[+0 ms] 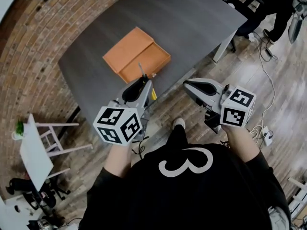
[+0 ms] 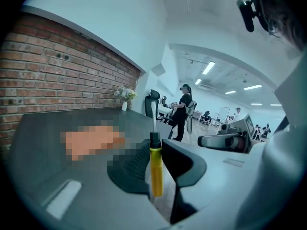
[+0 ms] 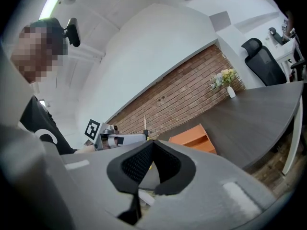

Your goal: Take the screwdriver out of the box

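The open orange box lies on the dark grey table; it also shows in the right gripper view. My left gripper is off the table's near edge and shut on the screwdriver. Its yellow handle sits upright between the pads, and the metal shaft points up. My right gripper hovers to the right of it, over the floor by the table edge. The right gripper has its tips together and nothing between them. From the right gripper view the left gripper is to the left.
A vase of flowers stands at the table's far end by the brick wall. A white table and chair stand on the wooden floor at left. A power strip lies at right. A person stands beyond the table.
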### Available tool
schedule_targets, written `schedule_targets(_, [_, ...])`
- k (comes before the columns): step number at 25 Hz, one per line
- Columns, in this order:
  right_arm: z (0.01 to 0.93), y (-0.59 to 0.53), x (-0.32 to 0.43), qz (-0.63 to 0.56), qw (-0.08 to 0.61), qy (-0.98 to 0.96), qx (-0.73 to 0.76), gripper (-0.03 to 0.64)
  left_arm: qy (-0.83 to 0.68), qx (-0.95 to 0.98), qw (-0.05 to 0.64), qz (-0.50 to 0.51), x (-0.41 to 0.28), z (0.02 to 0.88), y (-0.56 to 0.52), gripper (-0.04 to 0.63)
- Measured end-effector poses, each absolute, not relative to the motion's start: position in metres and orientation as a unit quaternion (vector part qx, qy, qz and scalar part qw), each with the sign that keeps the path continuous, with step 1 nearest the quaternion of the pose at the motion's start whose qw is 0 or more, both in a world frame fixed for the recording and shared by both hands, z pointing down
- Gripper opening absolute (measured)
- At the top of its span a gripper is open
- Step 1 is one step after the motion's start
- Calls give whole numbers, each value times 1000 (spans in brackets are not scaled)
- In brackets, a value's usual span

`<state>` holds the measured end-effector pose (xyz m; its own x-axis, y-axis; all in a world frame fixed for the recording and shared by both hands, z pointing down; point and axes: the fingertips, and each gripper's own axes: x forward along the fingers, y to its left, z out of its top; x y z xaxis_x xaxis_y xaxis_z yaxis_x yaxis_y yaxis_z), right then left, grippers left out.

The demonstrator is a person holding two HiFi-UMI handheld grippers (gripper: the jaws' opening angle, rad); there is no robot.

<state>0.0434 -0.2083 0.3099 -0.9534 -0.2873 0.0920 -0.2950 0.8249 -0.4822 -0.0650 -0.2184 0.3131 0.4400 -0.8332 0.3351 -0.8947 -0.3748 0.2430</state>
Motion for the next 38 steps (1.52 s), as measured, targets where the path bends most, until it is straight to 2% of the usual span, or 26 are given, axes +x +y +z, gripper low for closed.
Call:
schedule_targets(6, [300, -168, 52, 221, 7, -963, 154, 2, -502, 838, 213, 36, -42, 300, -163, 101])
schedule_targets(15, [287, -129, 62, 176, 3, -972, 158, 1, -476, 857, 195, 8, -17, 283, -114, 101])
schedule_targets(38, [277, -115, 59, 156, 7, -976, 150, 2, -471, 865, 171, -3, -11, 269, -103, 101])
